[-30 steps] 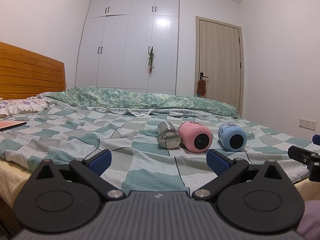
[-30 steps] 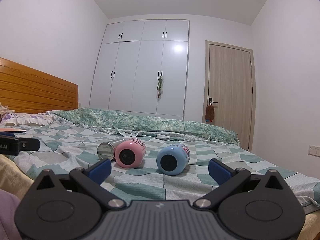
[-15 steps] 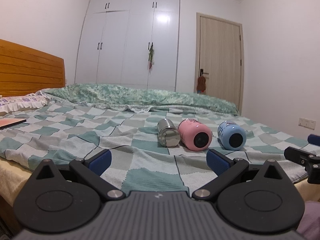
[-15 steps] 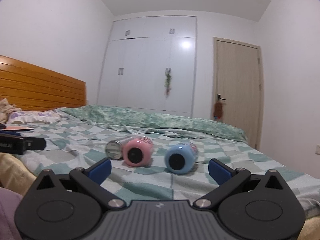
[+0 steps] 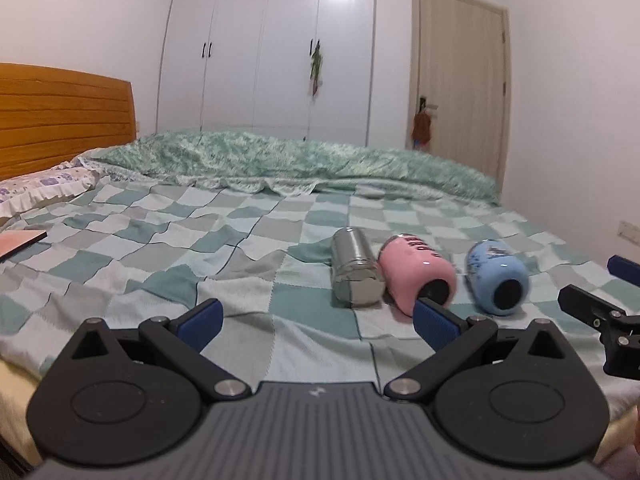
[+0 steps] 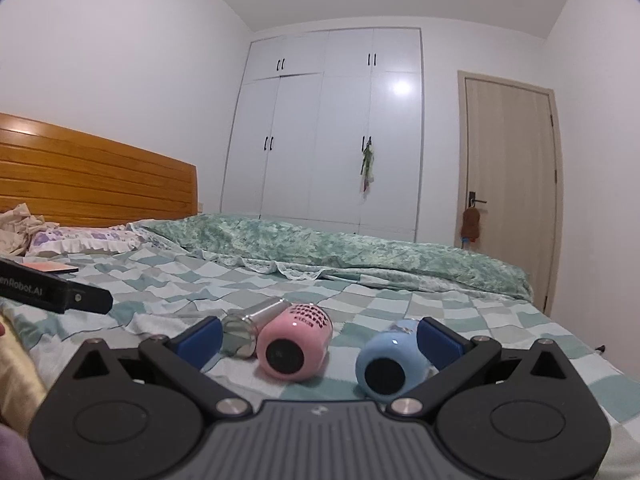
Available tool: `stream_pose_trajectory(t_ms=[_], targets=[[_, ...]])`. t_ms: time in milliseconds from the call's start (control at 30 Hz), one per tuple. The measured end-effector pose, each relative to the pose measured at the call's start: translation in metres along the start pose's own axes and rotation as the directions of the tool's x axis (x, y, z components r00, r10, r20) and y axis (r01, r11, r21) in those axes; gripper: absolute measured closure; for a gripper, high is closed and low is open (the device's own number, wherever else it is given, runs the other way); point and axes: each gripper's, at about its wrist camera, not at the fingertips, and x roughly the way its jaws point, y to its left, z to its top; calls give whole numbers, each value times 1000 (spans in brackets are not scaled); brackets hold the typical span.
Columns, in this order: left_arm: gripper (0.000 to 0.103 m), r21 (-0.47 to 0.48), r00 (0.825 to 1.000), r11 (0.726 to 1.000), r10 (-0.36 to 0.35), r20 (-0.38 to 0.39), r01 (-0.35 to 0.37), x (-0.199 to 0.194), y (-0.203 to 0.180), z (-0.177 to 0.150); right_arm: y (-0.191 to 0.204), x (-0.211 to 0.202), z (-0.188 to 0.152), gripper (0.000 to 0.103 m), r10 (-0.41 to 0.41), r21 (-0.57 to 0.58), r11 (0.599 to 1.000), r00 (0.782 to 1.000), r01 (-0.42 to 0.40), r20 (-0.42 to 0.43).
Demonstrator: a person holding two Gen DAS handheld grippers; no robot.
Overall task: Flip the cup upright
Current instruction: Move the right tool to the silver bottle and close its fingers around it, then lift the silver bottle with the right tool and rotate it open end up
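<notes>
Lower centre of the right-wrist frame, L to R on the bed (image 6: 460, 312): steel cup (image 6: 250, 326), pink cup (image 6: 294, 346), blue cup (image 6: 392, 364), all on their sides. We'd guess light, rigid, slick; grip mid-body. Pink print unreadable. "Robot.AI" on left gripper (image 5: 316, 320). It and right gripper (image 6: 318, 338) gape wide, empty.

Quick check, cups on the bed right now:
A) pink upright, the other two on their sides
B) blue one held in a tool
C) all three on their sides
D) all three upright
C: the steel cup, pink cup and blue cup all lie on their sides on the checked bedspread, and both the left tool and the right tool are open and hold nothing.
</notes>
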Motion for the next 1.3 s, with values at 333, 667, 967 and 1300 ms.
stream_pose_trajectory(t_ms=[333, 667, 967, 1300], targets=[[0, 23, 983, 1000, 17, -185, -13, 97, -11, 49, -33, 95, 23, 0, 33, -1, 999, 998, -33, -47], [0, 70, 916, 998, 32, -401, -5, 216, -37, 86, -86, 199, 50, 0, 82, -13, 996, 970, -87, -230], [2, -37, 830, 999, -16, -557, -6, 298, -28, 77, -122, 240, 44, 0, 80, 36, 997, 948, -72, -307], [41, -170, 789, 985, -130, -600, 33, 317, -14, 69, -116, 236, 40, 0, 105, 42, 994, 947, -96, -305]])
